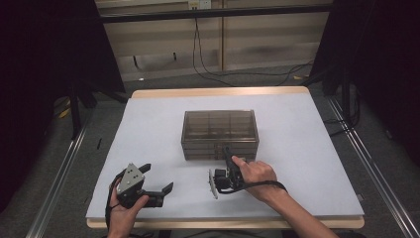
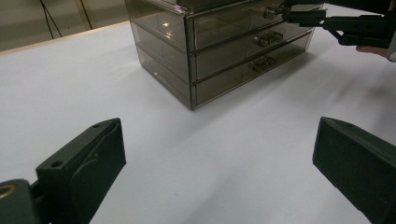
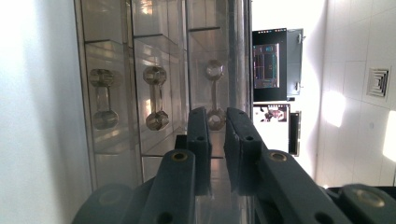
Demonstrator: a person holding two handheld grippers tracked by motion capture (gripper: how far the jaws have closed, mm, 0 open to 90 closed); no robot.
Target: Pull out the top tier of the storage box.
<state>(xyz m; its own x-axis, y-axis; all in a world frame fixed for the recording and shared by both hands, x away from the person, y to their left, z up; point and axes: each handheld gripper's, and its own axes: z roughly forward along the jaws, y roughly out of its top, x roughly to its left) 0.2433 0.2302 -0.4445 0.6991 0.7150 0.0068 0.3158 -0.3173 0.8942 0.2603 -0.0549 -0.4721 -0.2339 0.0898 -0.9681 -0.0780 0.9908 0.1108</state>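
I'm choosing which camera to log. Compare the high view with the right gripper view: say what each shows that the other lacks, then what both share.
High view alone: the whole table, the left gripper open over the mat, both hands, and the floor cables beyond.

Right gripper view alone: the three drawer handles up close, with the right gripper's fingers nearly closed and lined up on the top handle, and a monitor behind.

Both: the smoky drawer box and the right gripper at its front.

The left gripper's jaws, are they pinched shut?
No, the left gripper has its jaws spread wide apart above the bare white table.
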